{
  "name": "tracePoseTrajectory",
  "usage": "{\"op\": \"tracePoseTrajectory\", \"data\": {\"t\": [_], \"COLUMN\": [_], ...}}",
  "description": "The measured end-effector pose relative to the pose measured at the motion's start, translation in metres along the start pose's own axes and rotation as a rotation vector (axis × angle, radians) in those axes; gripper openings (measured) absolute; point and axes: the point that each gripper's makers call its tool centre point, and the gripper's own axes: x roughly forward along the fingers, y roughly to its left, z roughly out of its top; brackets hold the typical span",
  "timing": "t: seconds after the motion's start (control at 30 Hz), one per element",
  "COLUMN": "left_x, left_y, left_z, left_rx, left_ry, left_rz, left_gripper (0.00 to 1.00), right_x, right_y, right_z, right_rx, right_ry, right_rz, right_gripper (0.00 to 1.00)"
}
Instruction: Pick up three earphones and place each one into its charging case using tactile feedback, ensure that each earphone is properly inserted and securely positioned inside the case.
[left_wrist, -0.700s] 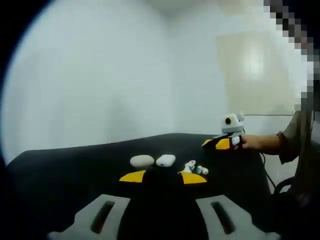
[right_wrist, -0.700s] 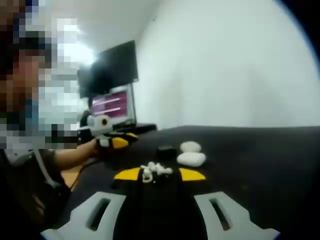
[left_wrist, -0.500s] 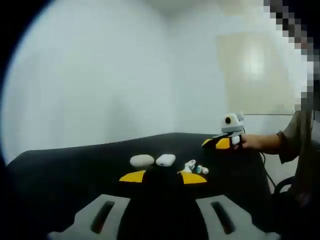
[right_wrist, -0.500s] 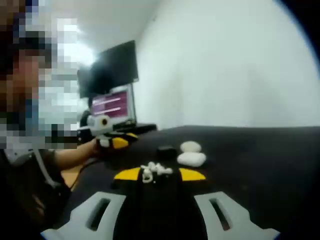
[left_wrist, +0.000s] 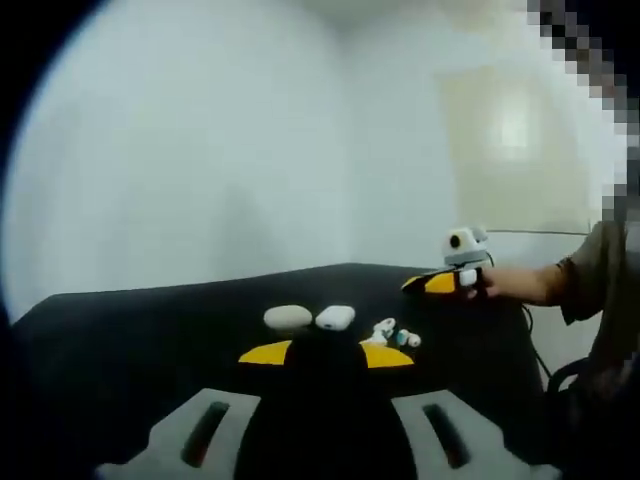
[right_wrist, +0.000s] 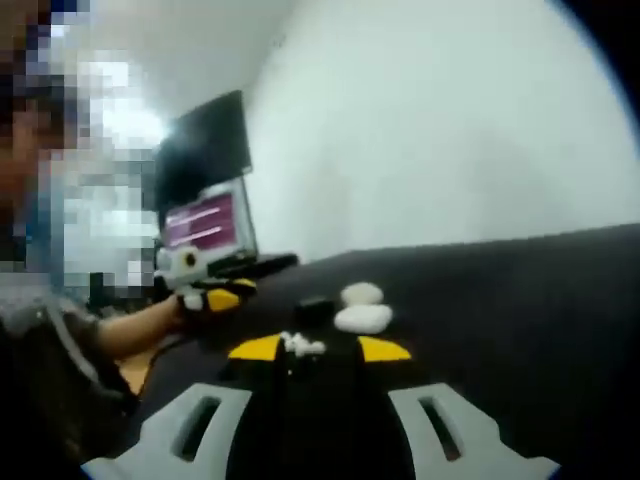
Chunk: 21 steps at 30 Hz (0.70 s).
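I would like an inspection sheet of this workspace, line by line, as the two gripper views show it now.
Surface: black table, flat.
Job's things: two white charging cases side by side, lids look shut; loose earphones in a small heap beside them.
Clutter: a small dark object near the cases, too blurred to name.
Grippers: left gripper and right gripper open, holding nothing.
Cables: a thin cable at the table's edge.
Surroundings: white wall; lit monitor; a person's hand.

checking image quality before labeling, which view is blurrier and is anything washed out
Right gripper view is blurrier: the earphones smear into a white blob and the monitor is soft. Left gripper view is sharper, the cases distinct, but its pale wall looks washed out.
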Motion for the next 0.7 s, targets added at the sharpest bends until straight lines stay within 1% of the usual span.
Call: {"op": "tracePoseTrajectory", "data": {"t": [0.03,0.07,0.1,0.13,0.17,0.23,0.27,0.3,0.33,0.37,0.4,0.43,0.47,0.5,0.53,0.57,0.6,0.63,0.67,0.7], "left_x": [0.0,0.0,0.0,0.0,-0.001,-0.001,-0.001,0.0,0.0,0.0,0.001,0.002,0.002,0.002,0.001,0.001,0.001,0.001,0.001,0.003], "left_y": [0.001,0.002,0.003,0.005,0.006,0.008,0.008,0.009,0.009,0.009,0.009,0.009,0.01,0.01,0.011,0.011,0.012,0.012,0.012,0.011], "left_z": [-0.001,-0.002,-0.002,-0.002,-0.003,-0.004,-0.004,-0.005,-0.006,-0.008,-0.009,-0.011,-0.012,-0.012,-0.013,-0.013,-0.012,-0.012,-0.011,-0.011], "left_rx": [-0.003,-0.007,-0.014,-0.021,-0.027,-0.035,-0.036,-0.037,-0.031,-0.025,-0.021,-0.018,-0.018,-0.019,-0.024,-0.028,-0.032,-0.036,-0.039,-0.04], "left_ry": [0.006,0.01,0.011,0.012,0.012,0.015,0.018,0.023,0.029,0.035,0.045,0.053,0.06,0.063,0.064,0.063,0.064,0.062,0.061,0.063], "left_rz": [0.003,0.008,0.014,0.019,0.023,0.03,0.031,0.034,0.037,0.038,0.039,0.041,0.043,0.047,0.051,0.054,0.058,0.062,0.063,0.06], "left_gripper": [0.22,0.22,0.22,0.22,0.22,0.22,0.22,0.22,0.22,0.22,0.22,0.22,0.22,0.22,0.22,0.22,0.22,0.22,0.22,0.22], "right_x": [0.001,0.004,0.006,0.009,0.013,0.022,0.027,0.032,0.038,0.042,0.046,0.049,0.05,0.05,0.048,0.047,0.044,0.042,0.04,0.039], "right_y": [-0.001,-0.003,-0.007,-0.009,-0.011,-0.01,-0.011,-0.013,-0.013,-0.015,-0.019,-0.023,-0.026,-0.027,-0.028,-0.031,-0.036,-0.035,-0.036,-0.035], "right_z": [0.001,0.004,0.011,0.02,0.031,0.053,0.058,0.06,0.058,0.052,0.047,0.043,0.04,0.038,0.031,0.022,0.021,0.025,0.035,0.035], "right_rx": [0.017,0.051,0.058,0.052,0.037,0.006,-0.006,-0.008,-0.028,-0.033,-0.029,-0.023,-0.018,-0.001,0.047,0.098,0.094,0.078,0.073,0.095], "right_ry": [0.006,0.015,0.011,0.0,-0.027,-0.072,-0.089,-0.102,-0.104,-0.078,-0.058,-0.051,-0.057,-0.086,-0.099,-0.061,-0.027,-0.052,-0.119,-0.122], "right_rz": [0.001,-0.009,-0.019,-0.025,-0.027,0.003,0.016,0.021,0.042,0.057,0.059,0.051,0.05,0.063,0.078,0.072,0.054,0.058,0.059,0.077], "right_gripper": [0.29,0.29,0.29,0.29,0.29,0.29,0.29,0.29,0.29,0.29,0.29,0.29,0.29,0.29,0.29,0.29,0.29,0.29,0.29,0.29]}}
